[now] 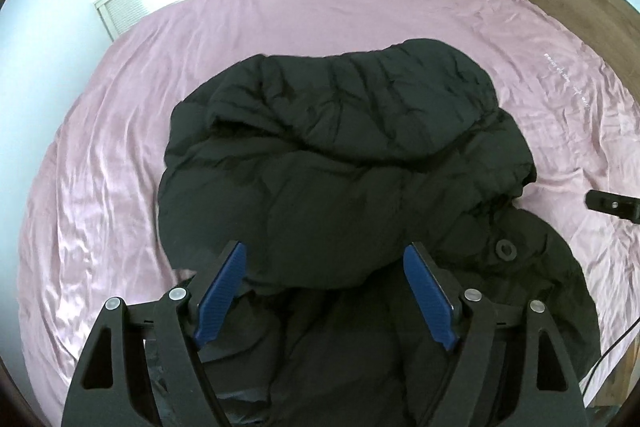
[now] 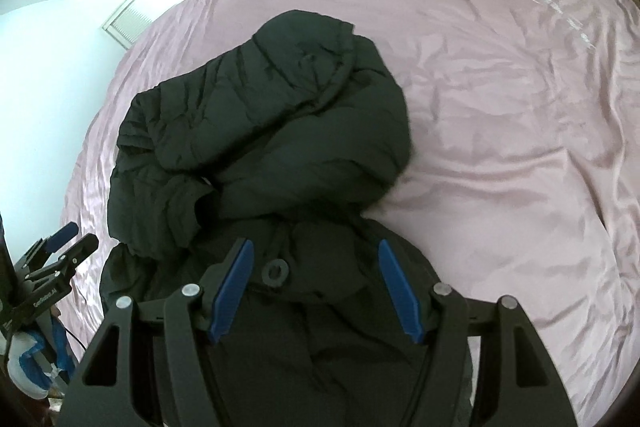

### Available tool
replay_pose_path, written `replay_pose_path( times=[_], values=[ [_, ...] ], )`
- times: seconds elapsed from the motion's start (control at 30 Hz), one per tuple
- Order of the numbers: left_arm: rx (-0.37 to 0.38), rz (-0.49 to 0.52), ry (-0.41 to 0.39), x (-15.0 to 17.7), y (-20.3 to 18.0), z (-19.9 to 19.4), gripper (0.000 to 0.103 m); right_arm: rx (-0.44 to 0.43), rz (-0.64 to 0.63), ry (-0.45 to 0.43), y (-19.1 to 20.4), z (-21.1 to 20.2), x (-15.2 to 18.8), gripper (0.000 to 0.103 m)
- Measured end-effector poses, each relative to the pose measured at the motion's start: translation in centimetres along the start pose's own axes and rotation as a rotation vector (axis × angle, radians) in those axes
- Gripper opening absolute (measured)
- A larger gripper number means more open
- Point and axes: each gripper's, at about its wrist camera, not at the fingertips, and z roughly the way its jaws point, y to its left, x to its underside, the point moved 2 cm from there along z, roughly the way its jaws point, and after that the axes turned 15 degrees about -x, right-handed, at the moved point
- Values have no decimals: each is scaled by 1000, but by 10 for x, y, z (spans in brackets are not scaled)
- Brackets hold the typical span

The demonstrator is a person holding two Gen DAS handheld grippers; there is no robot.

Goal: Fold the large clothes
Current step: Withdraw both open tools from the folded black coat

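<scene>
Black jacket (image 1: 340,155) bunched, near hem cut off, left tongs (image 1: 324,267), right tongs (image 2: 316,263) spread, empty

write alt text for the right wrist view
A black puffer jacket lies bunched on a pink bedsheet, with the right gripper above its near edge, jaws open and empty. The left gripper shows at far left.

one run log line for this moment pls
left gripper open, empty | right gripper open, empty | black puffer jacket bunched on pink bedsheet, fold unfinished
</scene>
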Motion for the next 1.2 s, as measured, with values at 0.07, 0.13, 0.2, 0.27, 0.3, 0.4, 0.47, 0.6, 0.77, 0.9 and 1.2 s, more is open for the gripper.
replay_pose_path(
  times=[0.07, 0.13, 0.2, 0.27, 0.3, 0.4, 0.47, 0.6, 0.77, 0.9, 1.2],
  values=[
    [-6, -2, -3, 2, 4, -3, 80, 7, 15, -4, -5, -7, 5, 64],
    [-11, -10, -6, 4, 9, -5, 80, 16, 27, -4, -10, -13, 9, 64],
    [-19, -21, -6, 7, 15, -8, 80, 32, 29, 3, -13, -19, 13, 64],
    [-23, -32, -2, 10, 22, -10, 81, 49, 25, 12, -15, -25, 17, 64],
    [-25, -38, 2, 13, 26, -10, 82, 59, 24, 15, -17, -30, 20, 64],
    [-36, -54, 13, 20, 37, -12, 86, 88, 33, 12, -25, -45, 27, 64],
    [-45, -63, 24, 25, 45, -12, 87, 102, 50, 7, -32, -55, 32, 64],
    [-66, -86, 34, 31, 60, -15, 88, 141, 96, -9, -50, -76, 44, 65],
    [-109, -106, 23, 34, 78, -23, 89, 172, 156, -12, -67, -88, 60, 65],
    [-137, -105, 12, 40, 88, -30, 90, 182, 187, 4, -77, -90, 75, 67],
    [-167, -83, 34, 65, 104, -28, 90, 193, 203, 52, -83, -84, 101, 71]
  ],
)
